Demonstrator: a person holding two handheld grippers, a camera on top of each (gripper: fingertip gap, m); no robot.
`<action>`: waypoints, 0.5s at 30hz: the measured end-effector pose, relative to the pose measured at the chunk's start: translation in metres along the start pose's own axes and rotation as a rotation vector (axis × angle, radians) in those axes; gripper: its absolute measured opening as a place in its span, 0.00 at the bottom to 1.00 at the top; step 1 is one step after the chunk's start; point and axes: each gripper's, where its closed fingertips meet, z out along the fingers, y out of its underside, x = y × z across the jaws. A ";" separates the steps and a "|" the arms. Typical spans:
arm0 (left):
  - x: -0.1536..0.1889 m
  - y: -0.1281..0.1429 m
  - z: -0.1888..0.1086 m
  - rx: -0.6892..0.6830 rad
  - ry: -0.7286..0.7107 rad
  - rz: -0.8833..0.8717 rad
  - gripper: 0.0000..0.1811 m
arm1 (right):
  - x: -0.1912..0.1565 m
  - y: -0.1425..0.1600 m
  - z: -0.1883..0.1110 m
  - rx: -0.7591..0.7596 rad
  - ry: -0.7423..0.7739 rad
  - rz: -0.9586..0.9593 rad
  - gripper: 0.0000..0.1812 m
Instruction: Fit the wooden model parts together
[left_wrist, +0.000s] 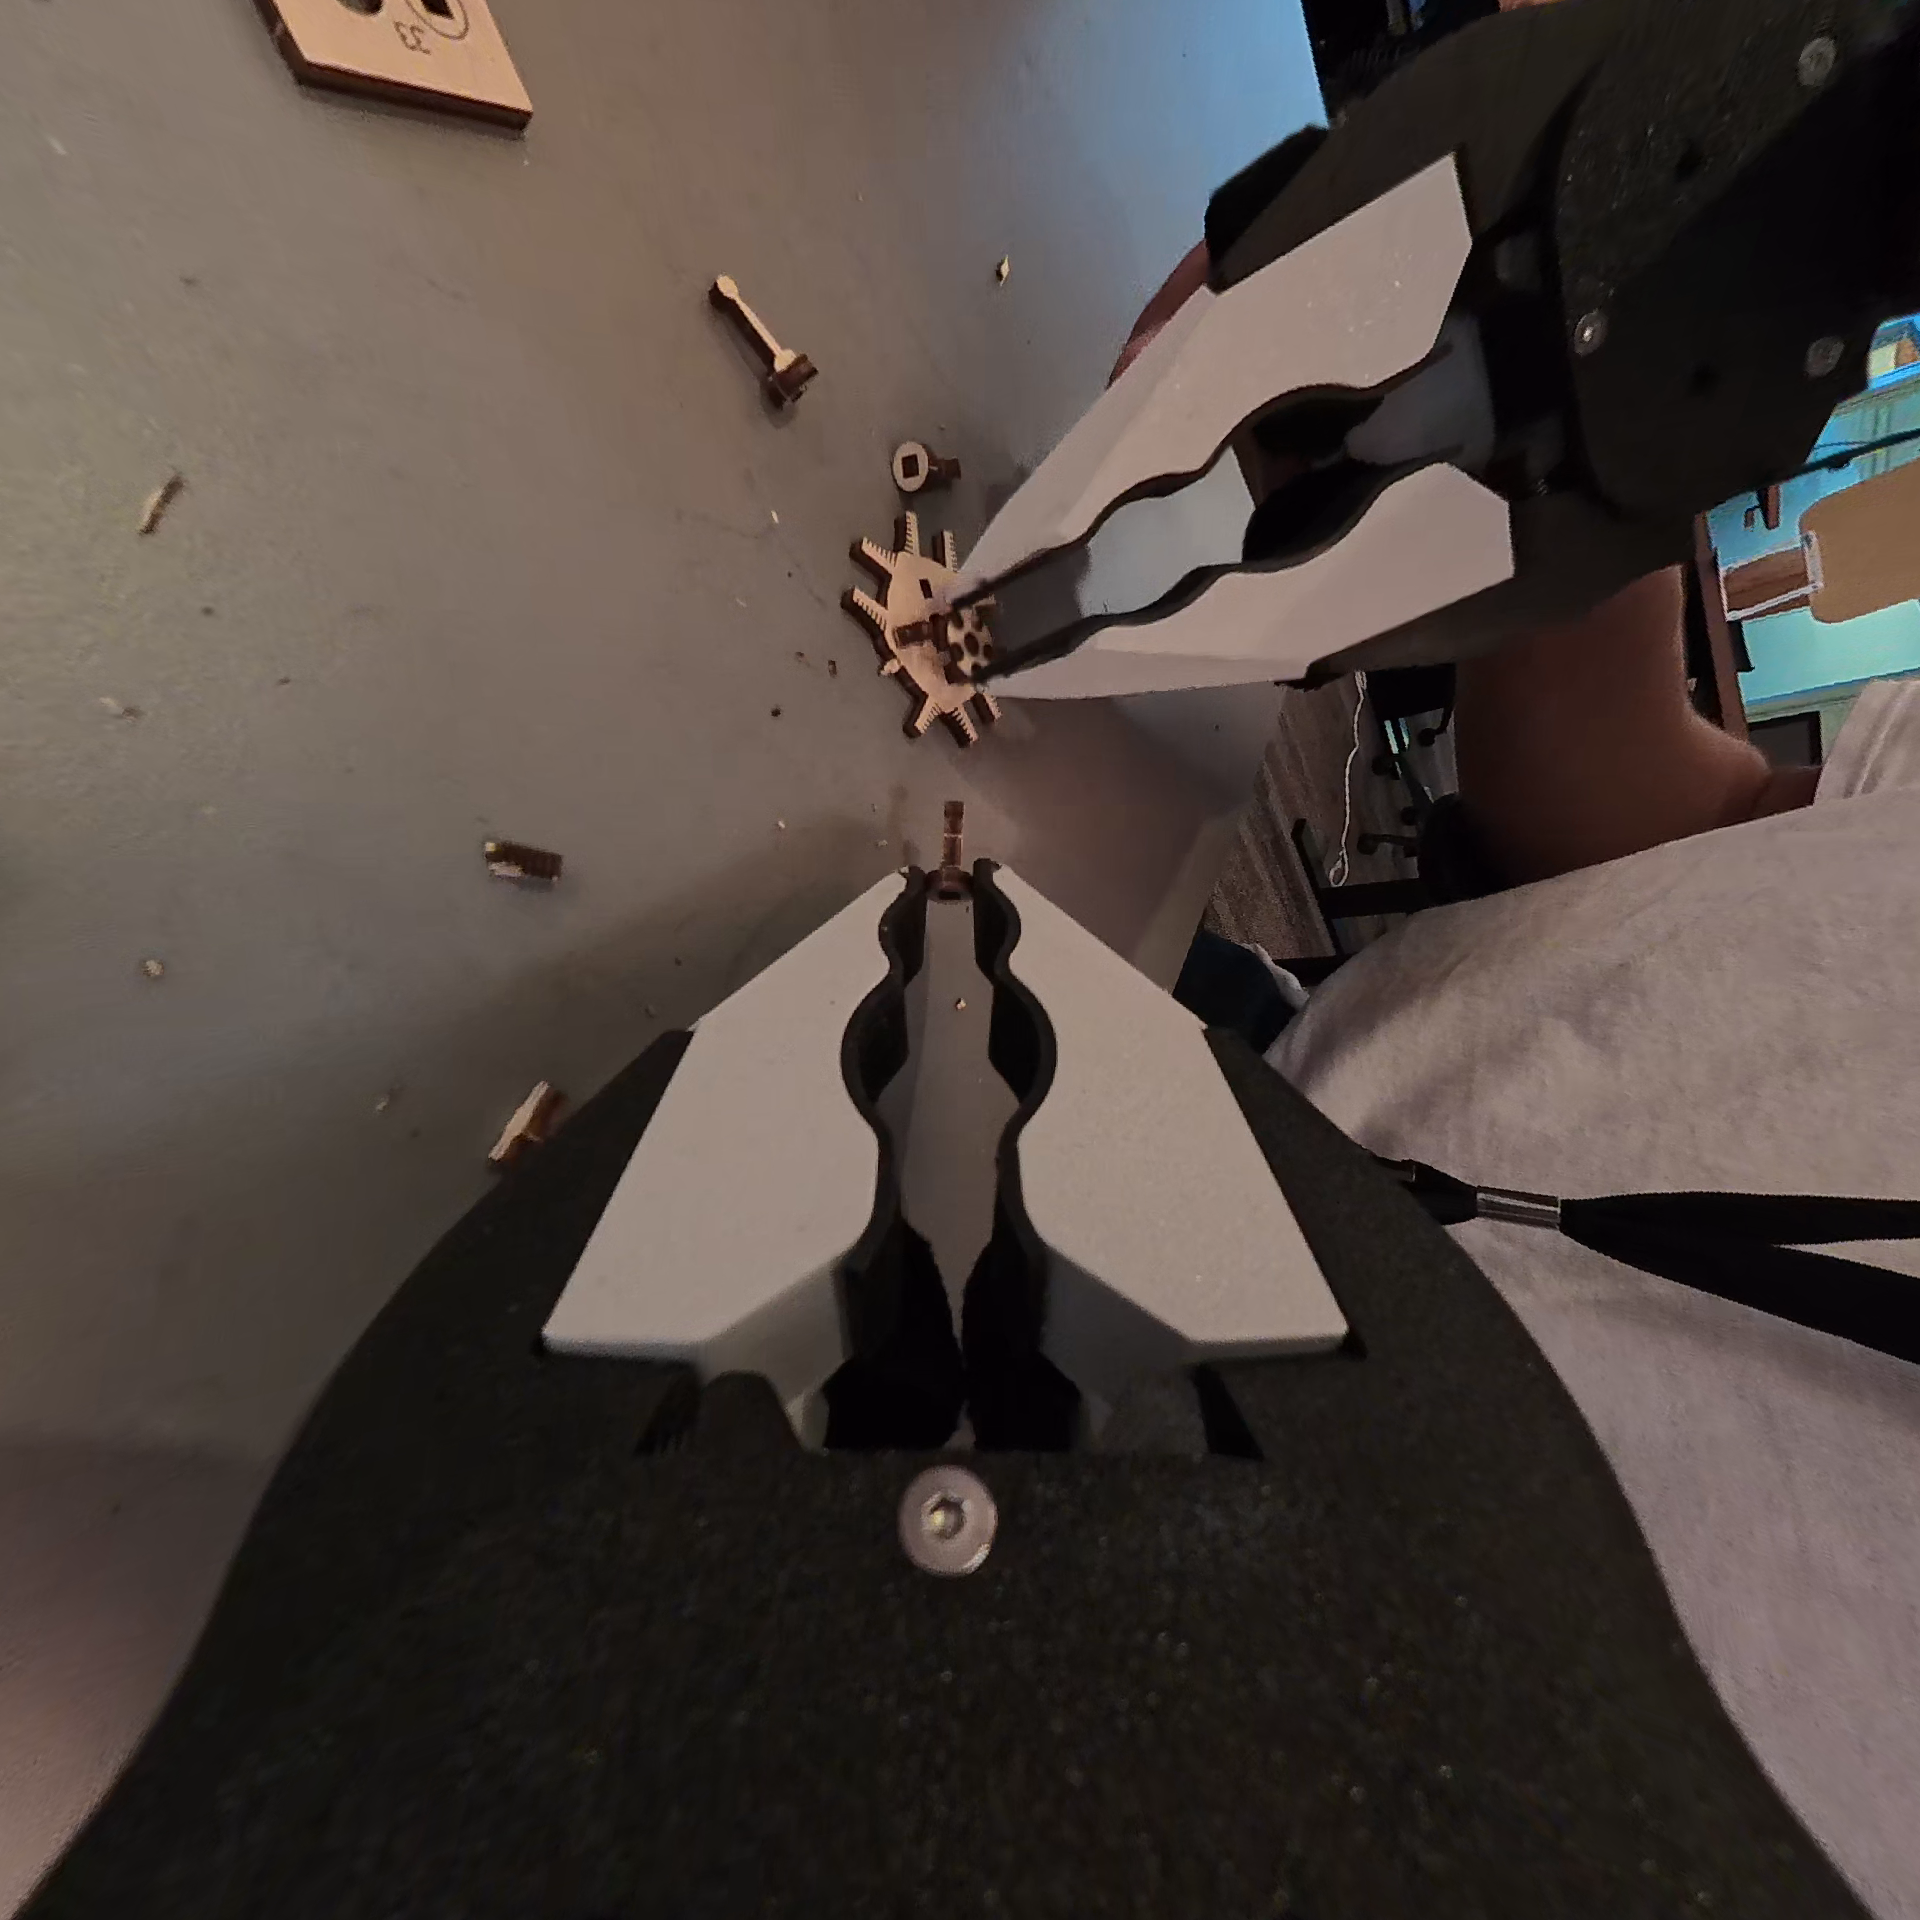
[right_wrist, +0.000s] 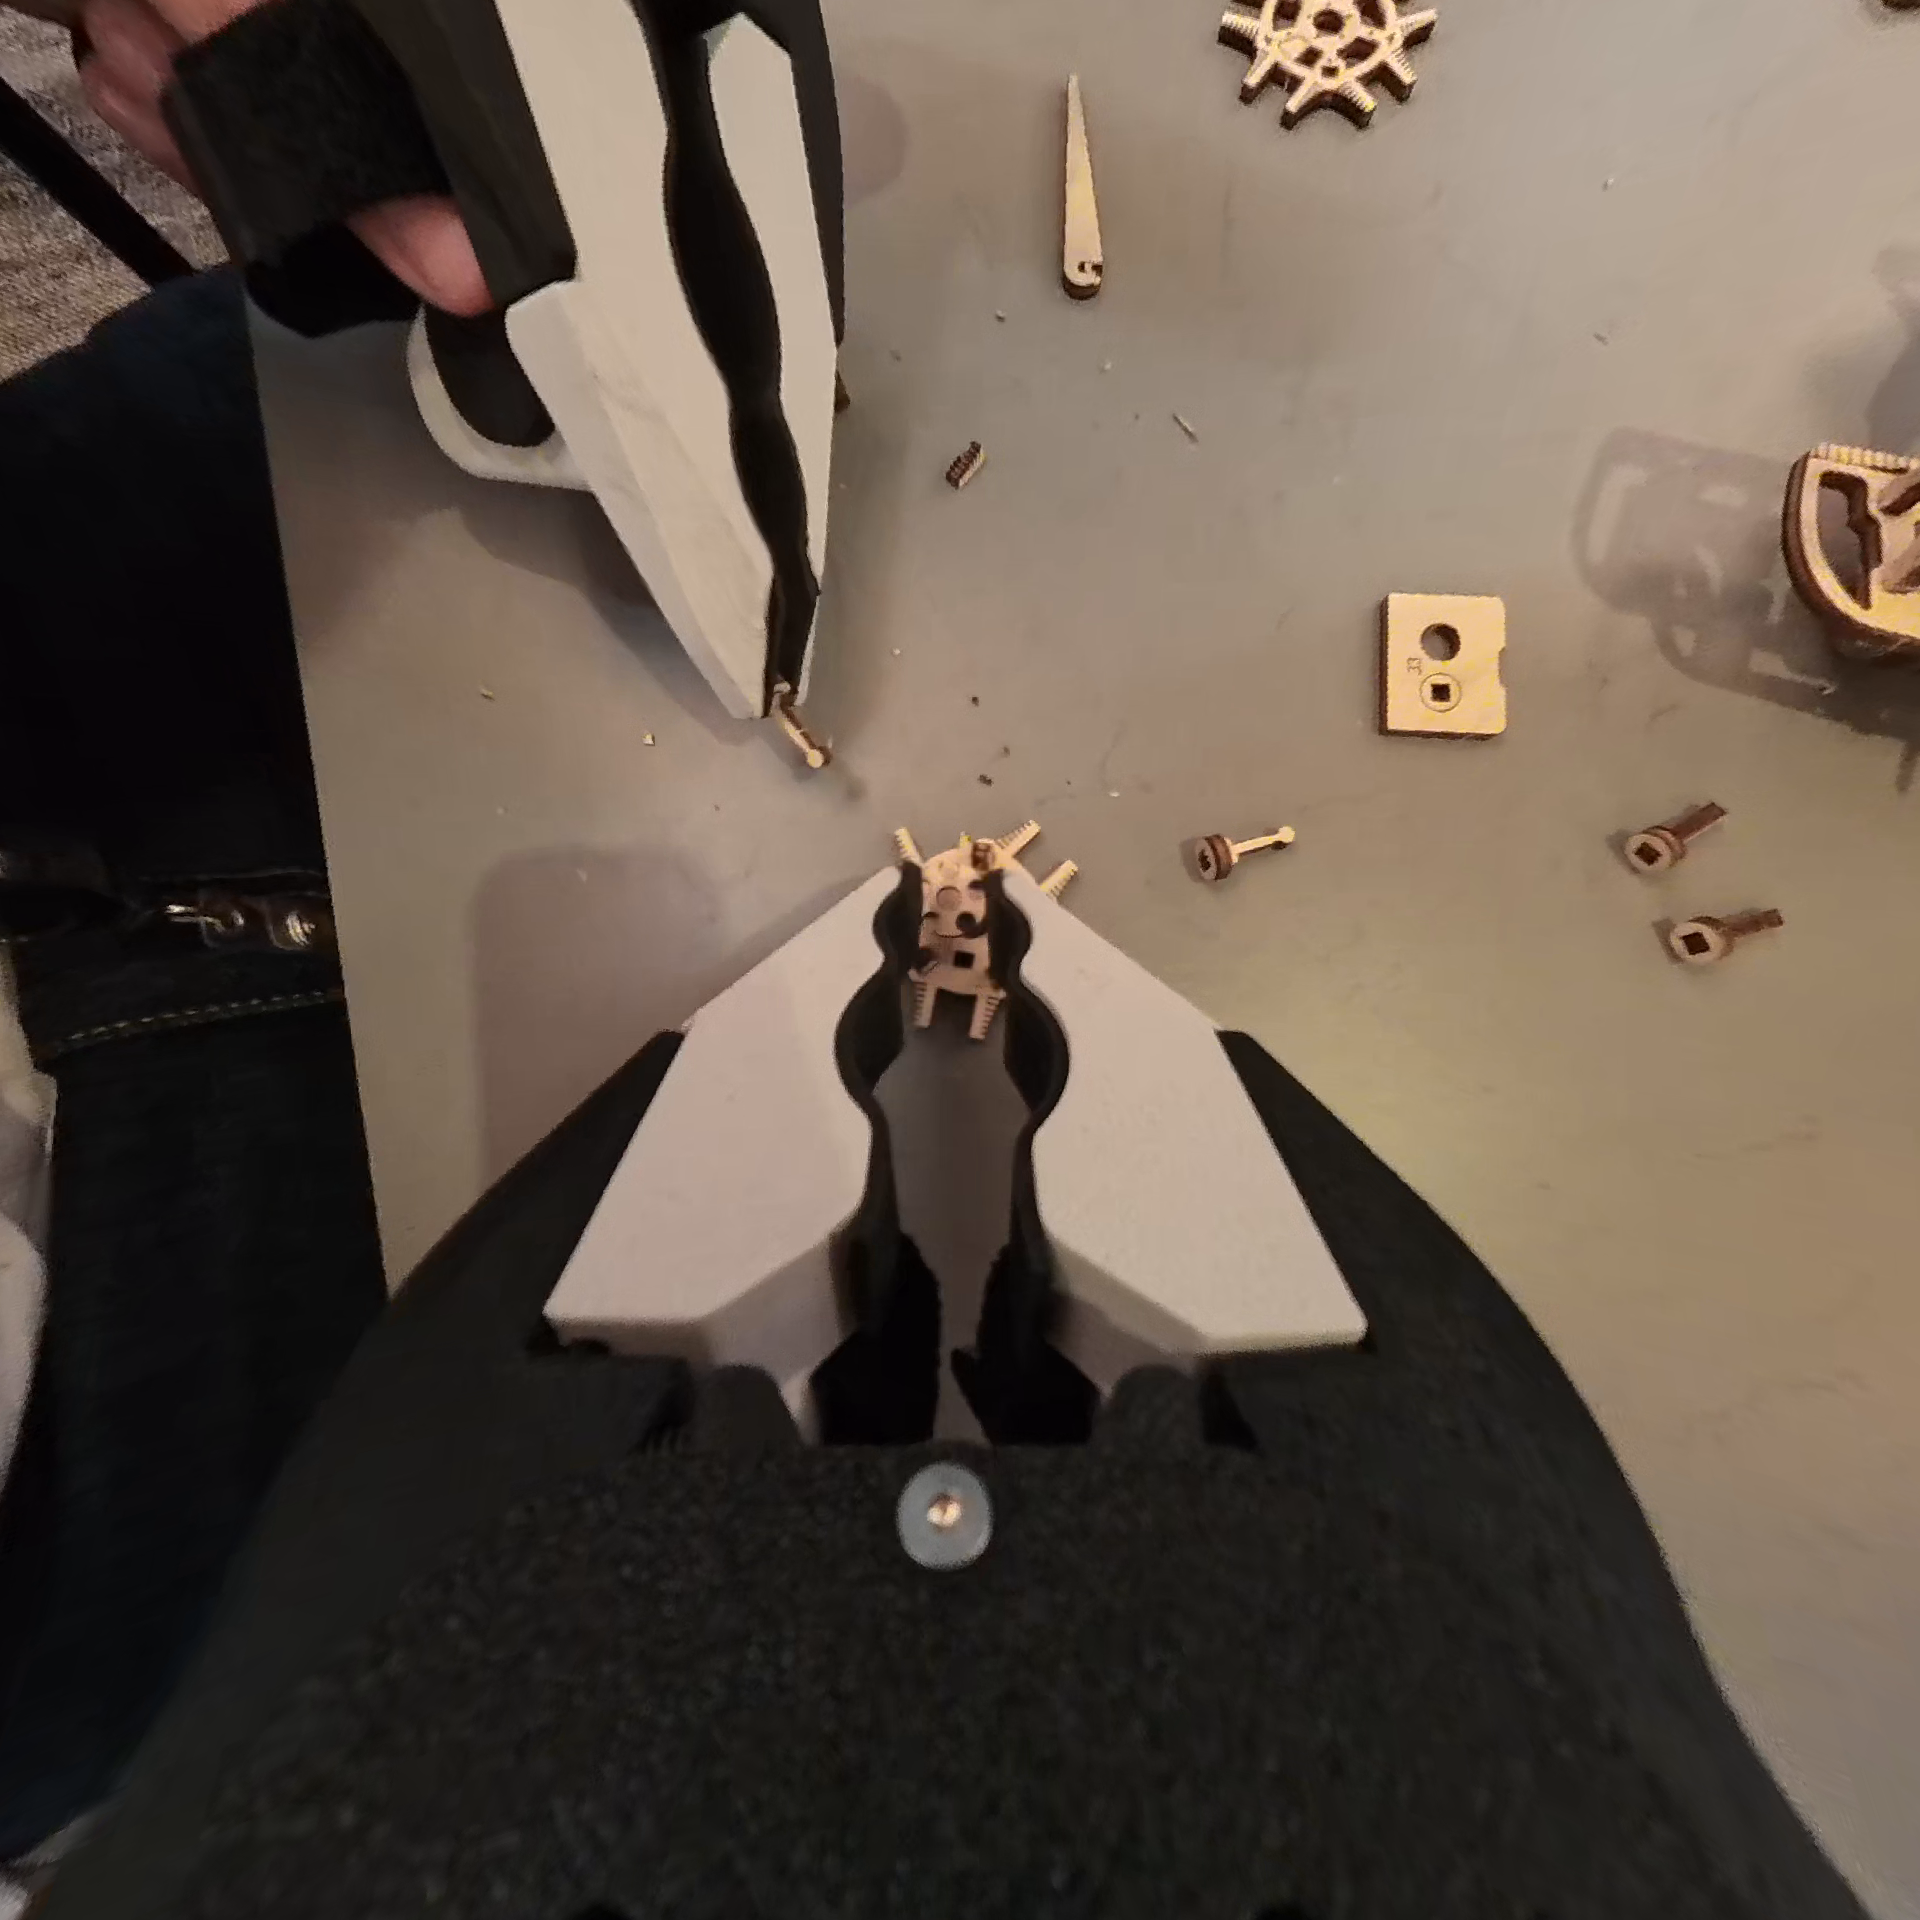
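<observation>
1. Left wrist view shows the left gripper (left_wrist: 948, 881) closed to a narrow gap on a small wooden pin (left_wrist: 952, 831), which sticks out forward from the fingertips above the grey table (left_wrist: 416, 623).
2. The right gripper (right_wrist: 951, 914) is clamped on the hub of a toothed wooden wheel (right_wrist: 954, 935), holding it down on or just above the table; which of the two cannot be told.
3. The pin's free end lies near the wheel but apart from it, so the step in hand looks to be pushing the pin into a hole in the hub.
4. To do it well, the pin should line up straight with the hole before any push, since a tilted pin would likely jam or snap.
5. The right gripper should keep the wheel from turning or sliding.
6. Spare parts lie well clear: a square plate (right_wrist: 1442, 665), three short pegs, a long pointed strip (right_wrist: 1081, 197) and a second wheel (right_wrist: 1330, 52).
</observation>
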 end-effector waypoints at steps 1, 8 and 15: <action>0.000 0.000 0.000 -0.001 0.000 0.000 0.04 | -0.001 0.001 0.001 -0.007 0.005 -0.007 0.06; 0.001 0.001 0.000 -0.004 0.002 0.003 0.04 | 0.002 0.003 0.001 -0.015 0.021 -0.039 0.06; 0.001 0.002 0.000 -0.007 0.003 0.004 0.04 | 0.001 0.003 0.003 -0.025 0.019 -0.126 0.06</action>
